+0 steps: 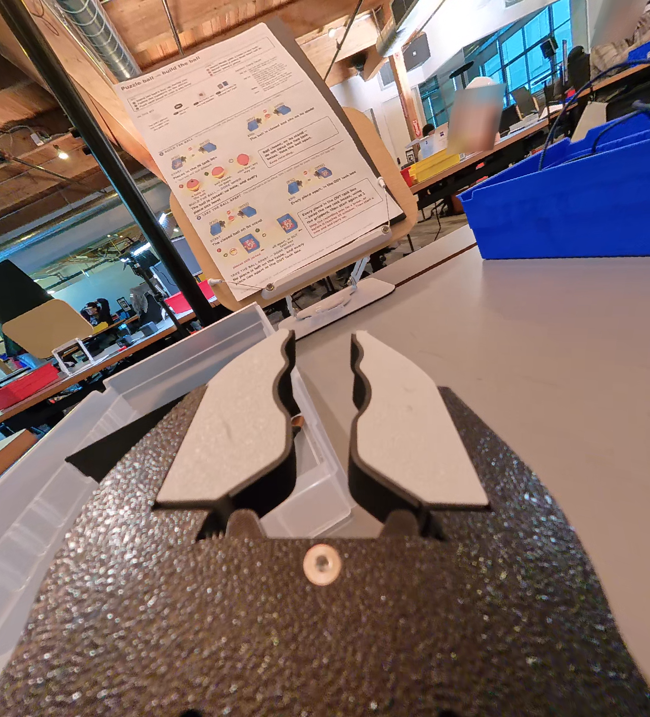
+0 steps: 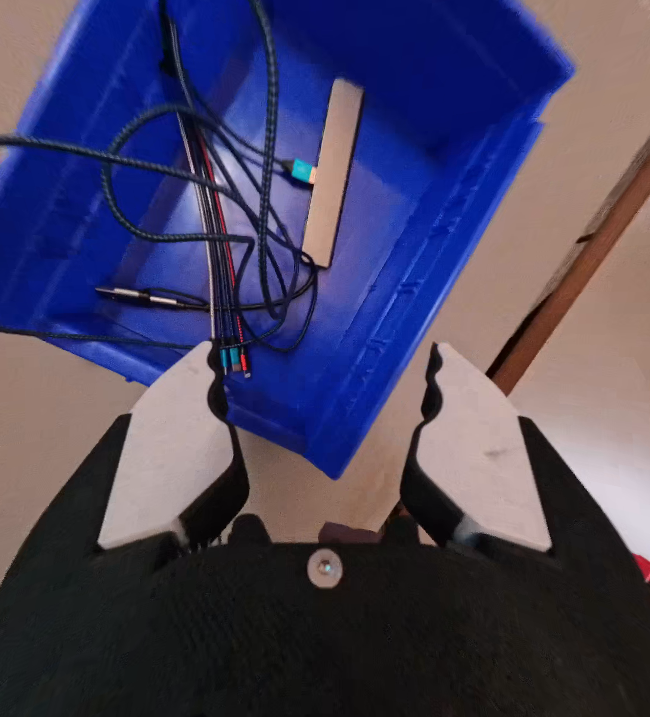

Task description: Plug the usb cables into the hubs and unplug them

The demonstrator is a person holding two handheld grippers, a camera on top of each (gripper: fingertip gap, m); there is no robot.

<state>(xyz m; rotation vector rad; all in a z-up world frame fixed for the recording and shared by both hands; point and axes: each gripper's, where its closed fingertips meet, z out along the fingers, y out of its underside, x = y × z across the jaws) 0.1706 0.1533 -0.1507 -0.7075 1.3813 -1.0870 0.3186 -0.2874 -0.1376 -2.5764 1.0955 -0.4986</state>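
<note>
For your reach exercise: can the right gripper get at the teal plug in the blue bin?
Probably yes. The right gripper is open above the bin, and the teal plug lies uncovered beside the hub.

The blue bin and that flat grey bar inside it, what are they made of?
The blue bin looks like moulded plastic: glossy, ribbed walls. The flat grey bar, apparently a hub, has a matte, brushed-looking top, perhaps aluminium; blur leaves painted plastic possible.

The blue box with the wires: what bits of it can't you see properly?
- Right wrist view: the blue box is blurry; its top is cut off by the picture edge.
- Hub: its ports are too small and blurred to count.
- Wires: tangled, and some run off the left edge.
</note>
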